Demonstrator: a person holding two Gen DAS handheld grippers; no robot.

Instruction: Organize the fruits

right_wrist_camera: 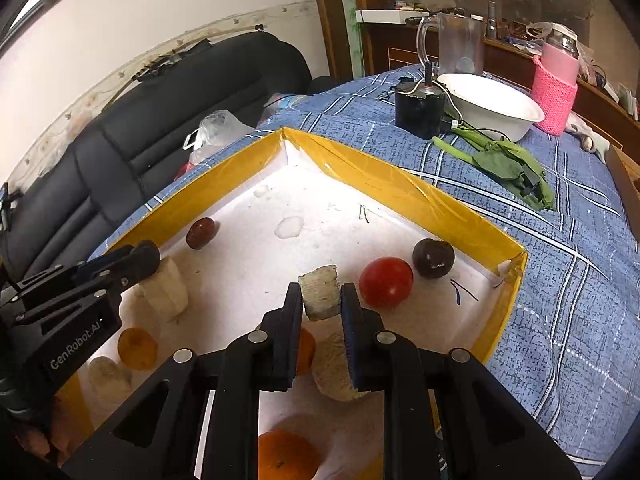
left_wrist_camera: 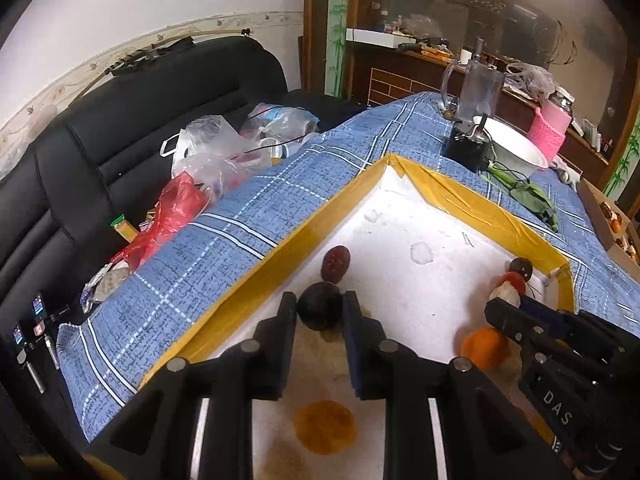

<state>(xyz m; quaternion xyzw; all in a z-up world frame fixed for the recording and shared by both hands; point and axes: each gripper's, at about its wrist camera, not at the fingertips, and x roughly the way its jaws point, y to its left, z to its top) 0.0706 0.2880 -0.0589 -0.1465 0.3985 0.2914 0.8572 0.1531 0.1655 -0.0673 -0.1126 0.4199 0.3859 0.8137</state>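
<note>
A white foam tray with yellow taped walls (left_wrist_camera: 248, 280) (right_wrist_camera: 400, 184) lies on the blue cloth. My left gripper (left_wrist_camera: 320, 304) is shut on a dark plum (left_wrist_camera: 319, 307) over the tray's left side, near a dark red fruit (left_wrist_camera: 336, 263) (right_wrist_camera: 201, 233). My right gripper (right_wrist_camera: 320, 300) is shut on a pale banana piece (right_wrist_camera: 319, 294), just left of a red tomato (right_wrist_camera: 386, 282) and a dark plum (right_wrist_camera: 433, 258). Oranges (right_wrist_camera: 137, 349) (right_wrist_camera: 286, 460) (left_wrist_camera: 482, 346) and other banana pieces (right_wrist_camera: 164, 294) lie in the tray. The left gripper also shows in the right wrist view (right_wrist_camera: 148, 258).
On the cloth behind the tray stand a white bowl (right_wrist_camera: 492, 106), a black motor (right_wrist_camera: 418, 108), a clear pitcher (right_wrist_camera: 460, 46), a pink-sleeved jar (right_wrist_camera: 556, 84) and green leaves (right_wrist_camera: 508, 164). Plastic bags (left_wrist_camera: 208, 148) lie on the black sofa at left. A cardboard box (left_wrist_camera: 604, 216) sits at right.
</note>
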